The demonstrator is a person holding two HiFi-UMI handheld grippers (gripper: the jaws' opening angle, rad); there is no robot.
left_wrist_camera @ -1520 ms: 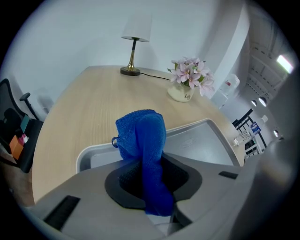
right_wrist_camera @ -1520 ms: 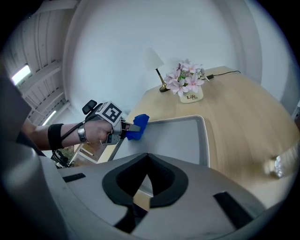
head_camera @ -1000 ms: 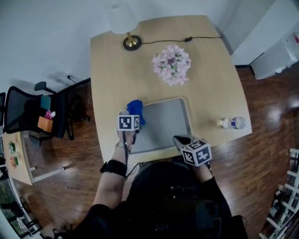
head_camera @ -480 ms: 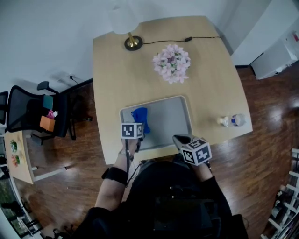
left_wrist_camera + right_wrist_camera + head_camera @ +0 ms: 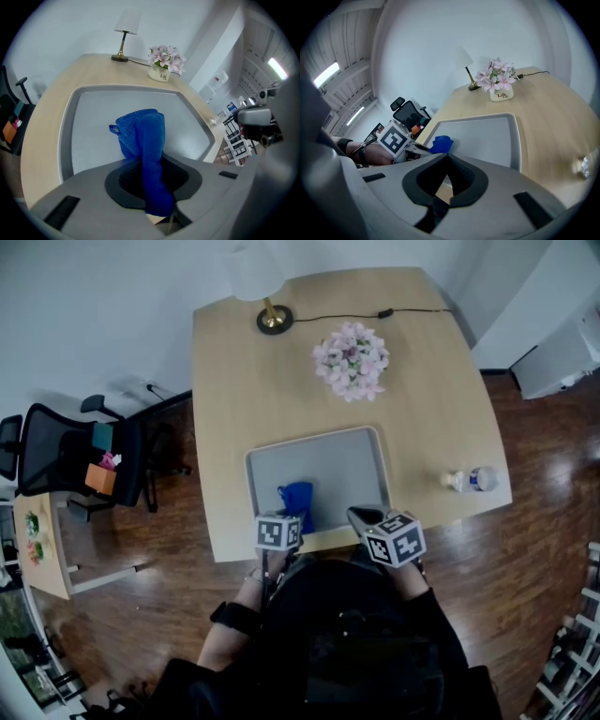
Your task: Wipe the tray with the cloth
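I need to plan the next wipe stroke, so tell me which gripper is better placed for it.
Left. The left gripper is clamped on the blue cloth, which lies on the tray. The right gripper is shut, empty, at the tray's near edge.

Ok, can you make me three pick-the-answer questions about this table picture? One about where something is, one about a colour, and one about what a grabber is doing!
1. Where is the cloth?
A. Beside the lamp
B. On the chair
C. On the tray

2. What colour is the cloth?
A. Blue
B. Red
C. Yellow

3. What is the left gripper doing?
A. Open with nothing in it
B. Shut on the cloth
C. Holding the bottle

Answers:
1 C: the cloth sits on the grey tray, near its front edge.
2 A: it is bright blue in all three views.
3 B: in the left gripper view, the left gripper has the cloth pinched between its jaws.
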